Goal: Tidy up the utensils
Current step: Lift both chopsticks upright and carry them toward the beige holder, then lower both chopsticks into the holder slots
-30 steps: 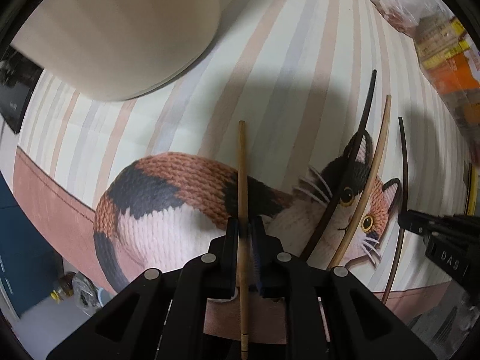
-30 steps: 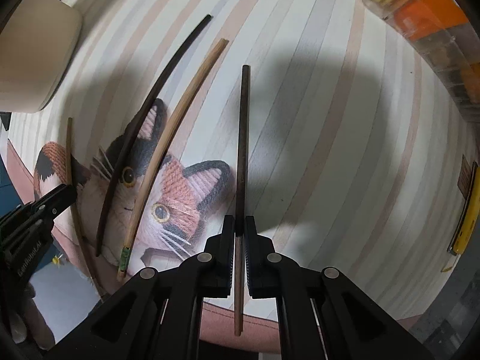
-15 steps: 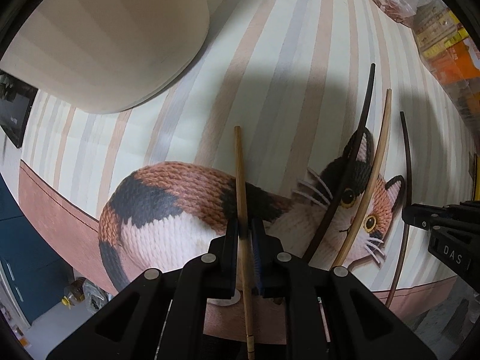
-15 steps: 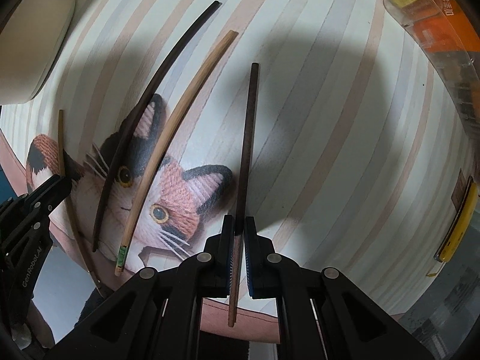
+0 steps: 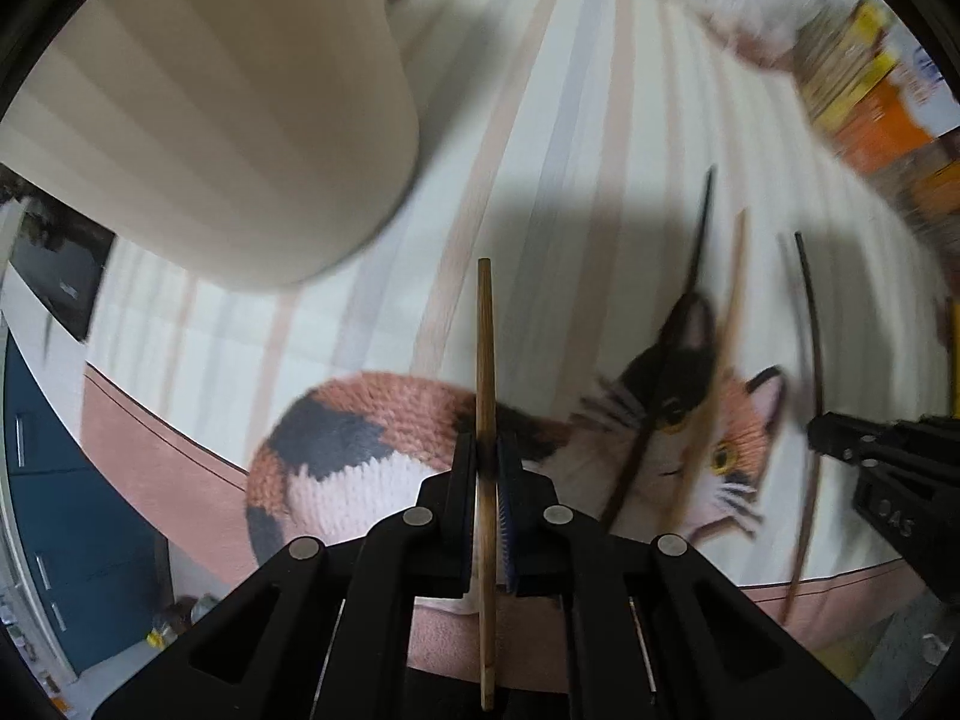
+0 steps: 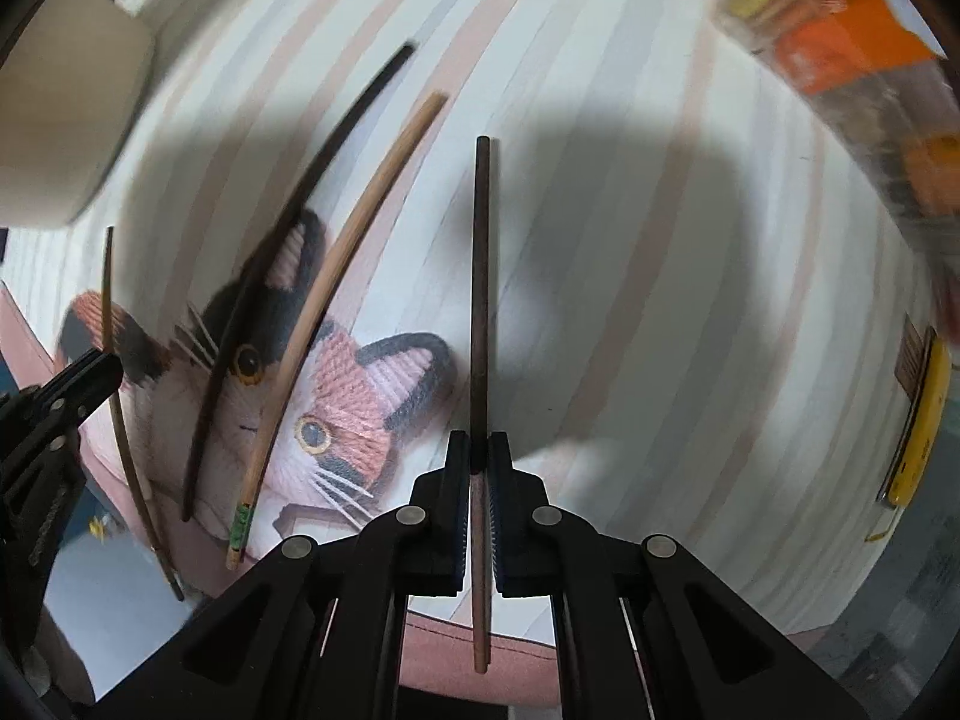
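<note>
My left gripper (image 5: 486, 456) is shut on a light brown chopstick (image 5: 485, 348), held above the cat-print tablecloth. My right gripper (image 6: 479, 450) is shut on a dark brown chopstick (image 6: 481, 276), also lifted off the cloth. Two more chopsticks lie on the cloth over the cat's face: a black one (image 6: 288, 240) and a tan one with a green band (image 6: 336, 276). They also show in the left wrist view, the black one (image 5: 678, 348) and the tan one (image 5: 717, 360). The right gripper (image 5: 864, 462) appears at the right edge of the left wrist view.
A tall cream ribbed container (image 5: 198, 114) stands at the back left, also in the right wrist view (image 6: 54, 120). Orange and yellow packages (image 6: 840, 42) line the back right. A yellow object (image 6: 918, 420) lies at the right edge. The tablecloth's pink hem (image 5: 150, 450) marks the near table edge.
Both grippers have risen with their chopsticks and drifted toward the cream container, which looms larger in the left wrist view. The black and tan chopsticks stay where they were.
</note>
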The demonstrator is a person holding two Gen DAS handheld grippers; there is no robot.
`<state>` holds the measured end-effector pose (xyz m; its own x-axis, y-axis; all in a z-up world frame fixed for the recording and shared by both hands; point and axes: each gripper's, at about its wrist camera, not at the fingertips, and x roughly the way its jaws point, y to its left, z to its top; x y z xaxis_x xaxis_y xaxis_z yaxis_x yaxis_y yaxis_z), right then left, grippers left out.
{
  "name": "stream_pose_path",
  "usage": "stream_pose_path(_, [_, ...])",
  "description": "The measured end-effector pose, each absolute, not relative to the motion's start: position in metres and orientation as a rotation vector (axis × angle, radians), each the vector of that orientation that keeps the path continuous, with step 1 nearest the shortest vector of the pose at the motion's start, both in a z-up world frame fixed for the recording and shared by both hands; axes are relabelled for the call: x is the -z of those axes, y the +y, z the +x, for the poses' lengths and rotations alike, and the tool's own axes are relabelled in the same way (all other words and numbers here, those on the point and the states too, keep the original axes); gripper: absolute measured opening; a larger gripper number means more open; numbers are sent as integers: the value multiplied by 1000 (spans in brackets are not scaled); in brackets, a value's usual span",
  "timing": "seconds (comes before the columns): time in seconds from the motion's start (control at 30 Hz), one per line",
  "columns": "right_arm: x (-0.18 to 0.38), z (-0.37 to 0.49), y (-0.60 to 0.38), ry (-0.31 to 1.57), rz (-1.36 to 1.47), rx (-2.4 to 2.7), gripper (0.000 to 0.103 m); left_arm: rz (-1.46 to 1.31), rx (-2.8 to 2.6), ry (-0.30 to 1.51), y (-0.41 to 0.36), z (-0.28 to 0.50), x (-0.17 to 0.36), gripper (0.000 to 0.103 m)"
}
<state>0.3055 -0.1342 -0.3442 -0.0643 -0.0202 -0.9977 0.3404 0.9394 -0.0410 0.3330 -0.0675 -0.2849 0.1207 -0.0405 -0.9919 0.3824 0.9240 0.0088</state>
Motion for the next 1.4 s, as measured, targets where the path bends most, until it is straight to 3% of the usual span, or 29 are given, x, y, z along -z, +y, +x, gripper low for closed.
stream_pose_path(0.4, [251,284,-136,1274,325,343,5,216,336,1142,-60,334,191,4])
stream_pose_path(1.03, [152,299,-163,1028,348,321,5,85,379,991,-59,355,93,4])
stream_pose_path(1.4, [56,328,-160,822,438,210,5,-27,409,836,-30,385,-29,4])
